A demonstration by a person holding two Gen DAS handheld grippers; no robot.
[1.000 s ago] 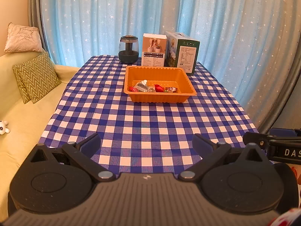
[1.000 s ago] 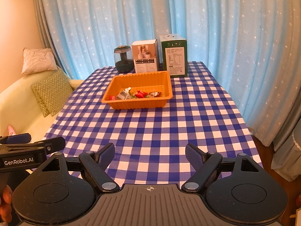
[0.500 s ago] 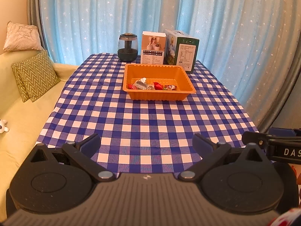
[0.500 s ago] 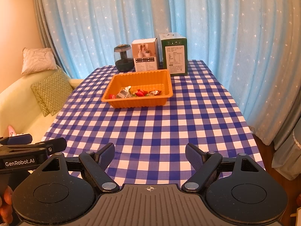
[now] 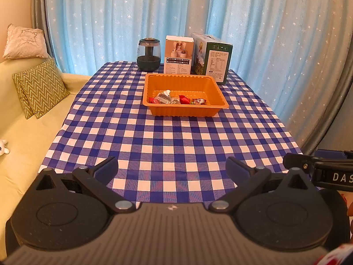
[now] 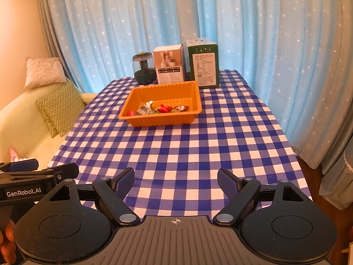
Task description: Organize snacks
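Sitting near the far edge of the table (image 5: 167,145), the orange tray (image 5: 184,110) holds a small pile of wrapped snacks (image 5: 176,99). They lie along the tray's near wall, some red, one silvery, one brown. They are small in both views, so I cannot tell how many there are.

Behind the tray, along the far edge, stand three things in a row: a dark round jar (image 5: 148,54) on the left, a white box (image 5: 178,55) in the middle, and a green box (image 5: 213,58) on the right. The white box is just behind the tray.

A blue and white checked cloth covers the table. A yellow sofa (image 5: 26,141) with a zigzag cushion (image 5: 40,87) runs along the left edge. Blue curtains (image 5: 264,33) with little stars hang behind.

The left gripper (image 5: 172,168) hangs over the near edge with its fingers spread wide and nothing between them. The right gripper (image 6: 176,181) is beside it, also over the near edge, fingers wide apart and empty. Both are well apart from the tray.
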